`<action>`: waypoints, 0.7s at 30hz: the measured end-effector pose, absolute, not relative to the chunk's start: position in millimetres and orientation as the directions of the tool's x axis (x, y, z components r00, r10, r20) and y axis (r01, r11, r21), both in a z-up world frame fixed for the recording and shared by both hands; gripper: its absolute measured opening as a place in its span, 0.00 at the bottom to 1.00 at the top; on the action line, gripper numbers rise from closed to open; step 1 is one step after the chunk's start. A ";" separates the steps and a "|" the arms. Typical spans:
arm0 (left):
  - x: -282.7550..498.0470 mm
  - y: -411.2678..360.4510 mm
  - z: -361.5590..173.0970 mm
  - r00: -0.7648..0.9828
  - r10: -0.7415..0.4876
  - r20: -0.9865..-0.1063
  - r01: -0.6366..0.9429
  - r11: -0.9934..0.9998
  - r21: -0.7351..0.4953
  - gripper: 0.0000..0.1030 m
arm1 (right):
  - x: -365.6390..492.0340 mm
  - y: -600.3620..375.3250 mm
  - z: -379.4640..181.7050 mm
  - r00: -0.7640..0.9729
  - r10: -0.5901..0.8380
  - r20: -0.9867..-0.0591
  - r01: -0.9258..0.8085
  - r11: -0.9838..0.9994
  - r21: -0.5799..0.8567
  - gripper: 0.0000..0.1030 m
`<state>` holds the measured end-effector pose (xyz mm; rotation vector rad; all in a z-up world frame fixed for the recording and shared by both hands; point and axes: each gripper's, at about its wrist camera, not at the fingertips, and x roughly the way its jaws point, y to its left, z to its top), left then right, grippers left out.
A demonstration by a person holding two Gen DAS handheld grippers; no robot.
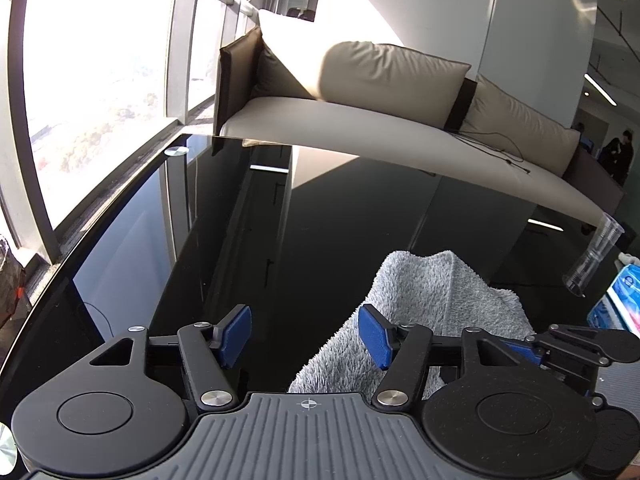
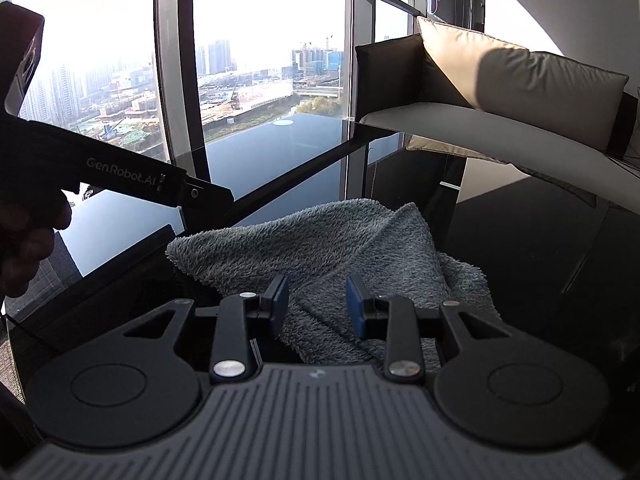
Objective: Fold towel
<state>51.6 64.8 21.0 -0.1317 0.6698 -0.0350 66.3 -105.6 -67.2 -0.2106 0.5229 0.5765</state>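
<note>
Jaws parted on both tools, nothing clamped: right gripper [image 2: 317, 304] poised over rumpled grey towel [image 2: 320, 248], left gripper [image 1: 305, 334] beside its edge. Towel heaped on black glass table [image 1: 280, 220], sofa [image 1: 360, 128] beyond. Best next, by the look: pinch one corner each, draw flat, then fold edge to edge.

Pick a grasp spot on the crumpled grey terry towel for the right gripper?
Probably the near hem of the crumpled grey terry towel, lying on the black glass table just ahead of the open right gripper. Come from the near side, low: that edge is exposed, while the middle is humped.
</note>
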 end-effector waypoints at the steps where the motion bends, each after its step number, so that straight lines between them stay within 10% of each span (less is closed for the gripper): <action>1: 51.5 64.0 21.1 0.784 -0.077 -0.616 -0.006 0.991 -0.132 0.55 | 67.8 -102.0 -70.9 0.714 0.457 -0.531 -0.566 0.823 -0.053 0.33; 6: 50.9 63.2 21.5 0.785 -0.081 -0.615 0.000 0.991 -0.131 0.55 | 74.9 -108.5 -69.6 0.708 0.461 -0.535 -0.542 0.840 0.006 0.32; 12: 50.5 62.8 21.5 0.786 -0.082 -0.613 0.000 0.991 -0.133 0.55 | 75.4 -114.7 -68.4 0.711 0.460 -0.531 -0.517 0.855 0.048 0.04; 21: 51.5 63.0 20.5 0.783 -0.081 -0.617 0.000 0.991 -0.131 0.56 | 61.3 -137.5 -42.0 0.713 0.537 -0.451 -0.526 0.835 0.163 0.03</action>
